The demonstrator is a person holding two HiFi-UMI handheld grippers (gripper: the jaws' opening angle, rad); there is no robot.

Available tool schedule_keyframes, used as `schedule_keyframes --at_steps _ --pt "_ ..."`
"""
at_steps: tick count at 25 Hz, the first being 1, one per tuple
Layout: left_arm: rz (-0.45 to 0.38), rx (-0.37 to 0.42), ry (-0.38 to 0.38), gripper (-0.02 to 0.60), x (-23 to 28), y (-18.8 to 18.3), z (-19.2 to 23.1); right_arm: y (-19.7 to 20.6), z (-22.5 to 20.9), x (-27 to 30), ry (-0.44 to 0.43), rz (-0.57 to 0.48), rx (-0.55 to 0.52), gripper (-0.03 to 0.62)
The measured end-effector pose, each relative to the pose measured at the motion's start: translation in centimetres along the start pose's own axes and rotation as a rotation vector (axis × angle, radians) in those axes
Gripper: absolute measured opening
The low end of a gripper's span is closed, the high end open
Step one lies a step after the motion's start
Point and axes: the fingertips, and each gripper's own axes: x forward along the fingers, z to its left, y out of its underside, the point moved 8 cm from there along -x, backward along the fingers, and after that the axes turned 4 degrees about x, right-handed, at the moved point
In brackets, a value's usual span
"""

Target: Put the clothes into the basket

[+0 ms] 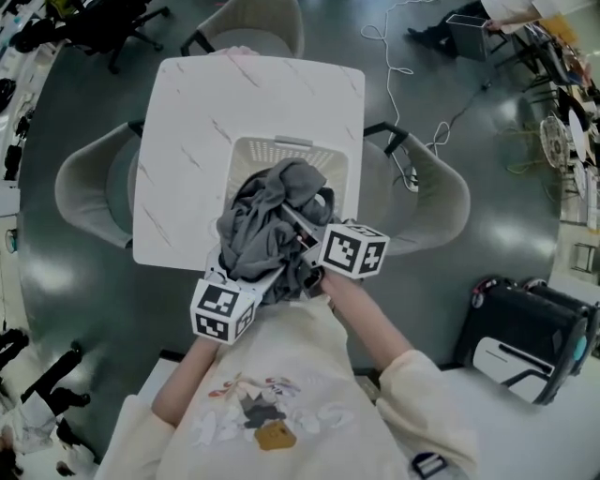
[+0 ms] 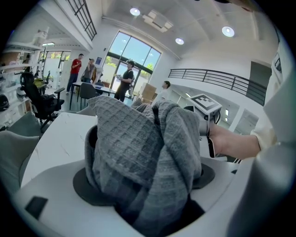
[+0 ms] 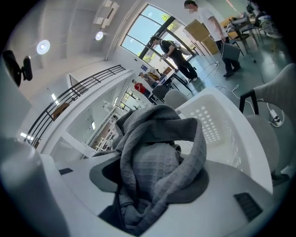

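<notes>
A bundle of grey waffle-knit clothes (image 1: 272, 220) hangs over the near half of a white perforated basket (image 1: 291, 142) that stands on the white table (image 1: 187, 141). My left gripper (image 1: 248, 274) grips the bundle's near left side and is shut on the cloth (image 2: 143, 152), which fills the gap between its jaws. My right gripper (image 1: 305, 239) holds the near right side, shut on the same clothes (image 3: 152, 162). The basket's wall (image 3: 217, 125) lies just beyond that gripper. The bundle hides the tips of both grippers.
Grey armchairs stand to the left (image 1: 89, 192), right (image 1: 441, 202) and far side (image 1: 258, 28) of the table. A white cable (image 1: 403, 56) trails on the floor at the back right. A black case (image 1: 525, 337) sits at the right. Several people stand far off (image 2: 125, 81).
</notes>
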Motion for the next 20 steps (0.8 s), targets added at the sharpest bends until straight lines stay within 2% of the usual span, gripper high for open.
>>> schedule_keyframes --at_steps 9,13,20 --pt "0.044 0.014 -0.018 0.423 2.8 1.0 1.6 -0.5 -2.1 2.2 0.076 0.019 -0.017 0.232" --pt "0.084 -0.008 -0.023 0.423 3.7 2.2 1.9 -0.2 -3.0 2.9 0.13 0.053 -0.039 0.232" --pt "0.168 -0.065 -0.005 0.423 5.7 3.0 3.1 0.1 -5.2 4.3 0.198 0.082 -0.008 0.232"
